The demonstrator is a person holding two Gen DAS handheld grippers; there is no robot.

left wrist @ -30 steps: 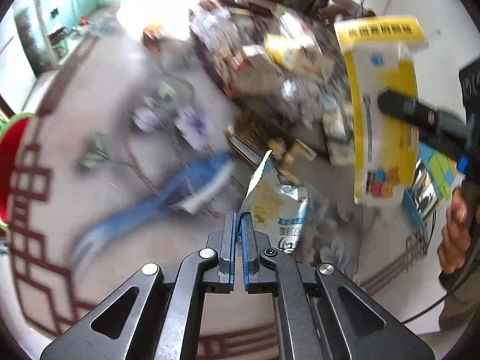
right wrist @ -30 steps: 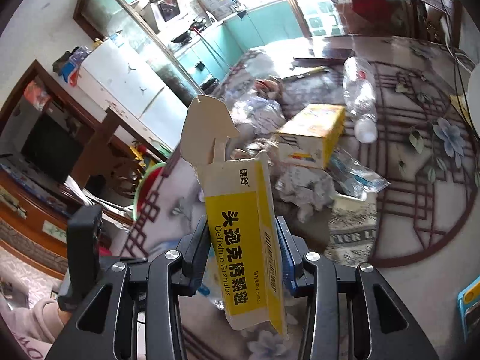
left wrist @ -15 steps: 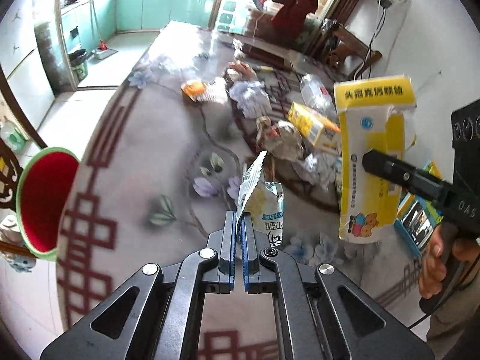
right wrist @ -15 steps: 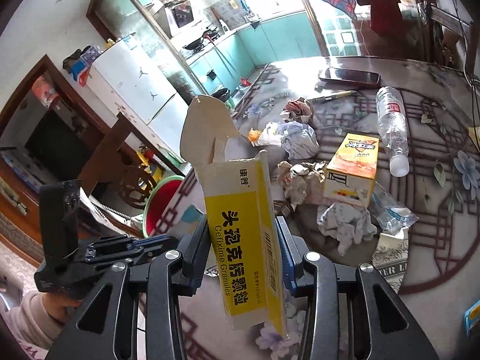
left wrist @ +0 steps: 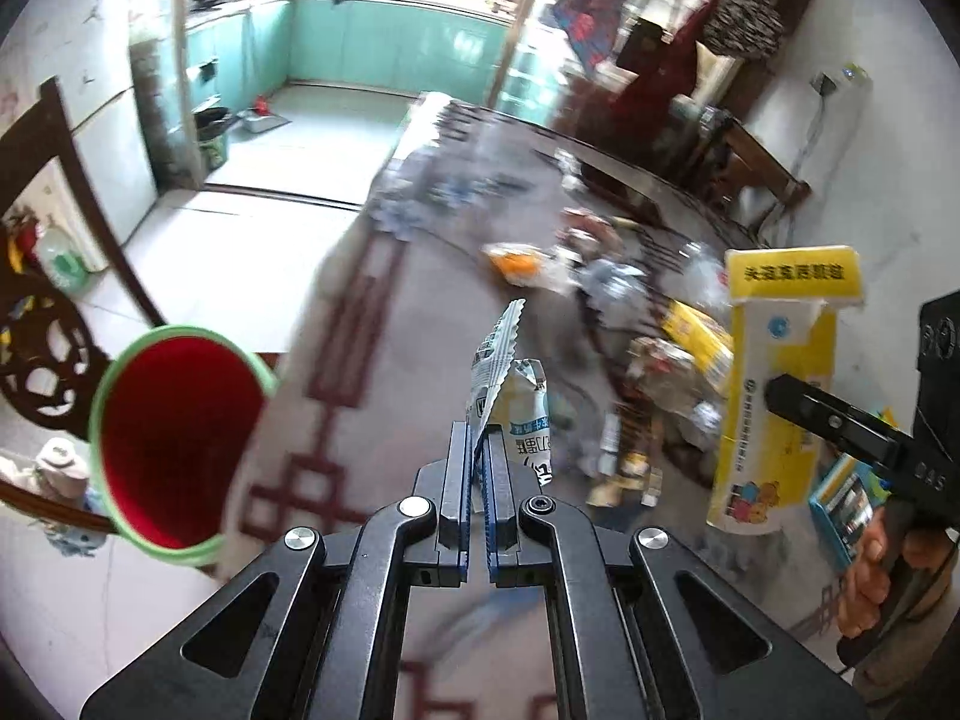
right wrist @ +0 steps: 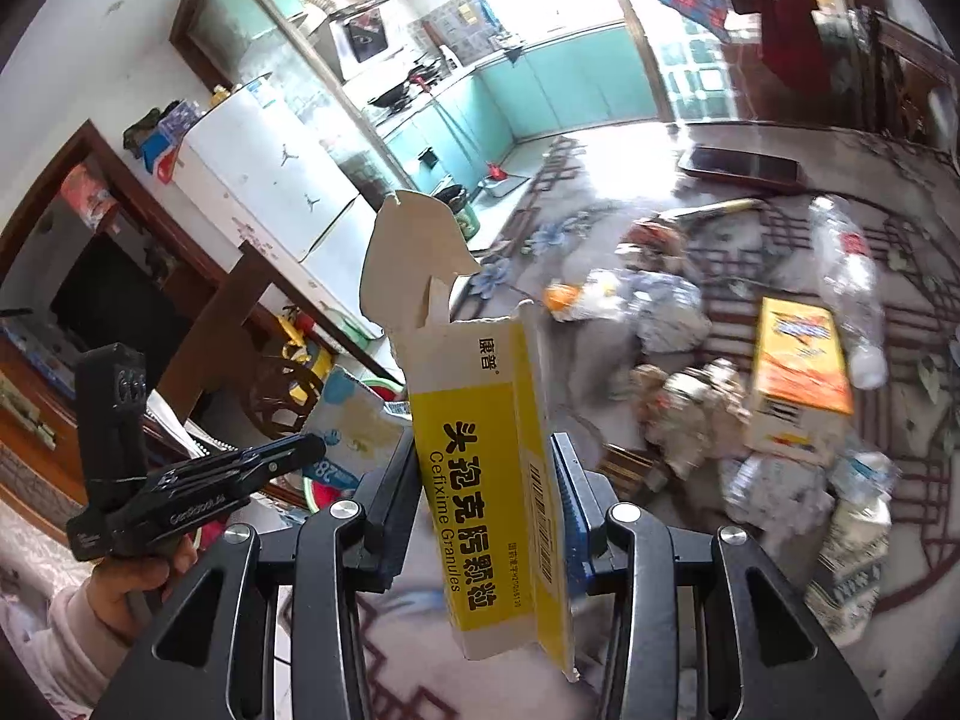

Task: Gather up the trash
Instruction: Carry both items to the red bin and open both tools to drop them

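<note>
My left gripper (left wrist: 477, 438) is shut on a torn white snack wrapper (left wrist: 510, 384), held above the table's edge. To its left, beside the table and lower, stands a red bin with a green rim (left wrist: 174, 444). My right gripper (right wrist: 489, 468) is shut on an opened yellow medicine box (right wrist: 486, 468), flap up; the same box (left wrist: 774, 396) hangs at the right of the left wrist view. More trash lies on the patterned table (right wrist: 912, 276): crumpled paper (right wrist: 666, 312), an orange box (right wrist: 801, 372) and a clear plastic bottle (right wrist: 846, 276). The left gripper (right wrist: 300, 456) with the wrapper (right wrist: 348, 438) shows left of the box.
A dark phone (right wrist: 741, 168) and a pen lie at the table's far side. A wooden chair (left wrist: 42, 324) stands behind the bin. A white fridge (right wrist: 270, 180) and a teal kitchen lie beyond. A blue packet (left wrist: 846, 498) sits near the right hand.
Both grippers have drawn back from the trash pile and risen a little, still holding wrapper and box. The red bin has come much closer at the left of the left wrist view.
</note>
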